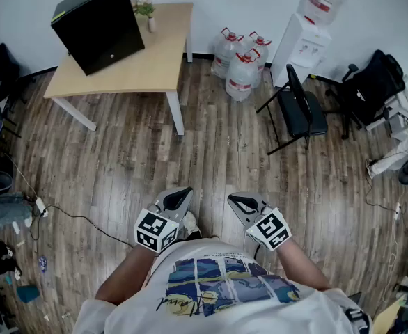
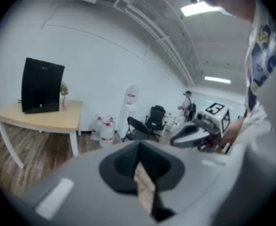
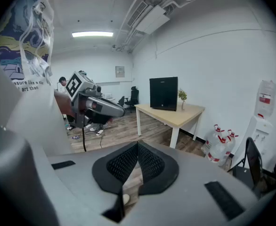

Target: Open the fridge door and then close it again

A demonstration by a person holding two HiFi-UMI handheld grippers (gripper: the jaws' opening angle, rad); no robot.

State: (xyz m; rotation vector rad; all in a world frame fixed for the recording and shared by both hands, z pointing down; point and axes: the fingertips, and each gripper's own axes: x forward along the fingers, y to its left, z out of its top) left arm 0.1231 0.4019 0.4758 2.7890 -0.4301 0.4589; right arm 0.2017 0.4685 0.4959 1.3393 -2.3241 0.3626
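Jaws together, left gripper [image 1: 186, 191] beside right gripper [image 1: 232, 200], pointing forward.

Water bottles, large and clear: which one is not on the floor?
The large clear water bottle atop the white dispenser; the three other bottles stand on the wooden floor.

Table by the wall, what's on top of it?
A black fridge and a small potted plant stand on the table. The fridge hides the tabletop behind it, so anything there is unseen.

Steep head view; gripper views sharing table [image 1: 134, 72]
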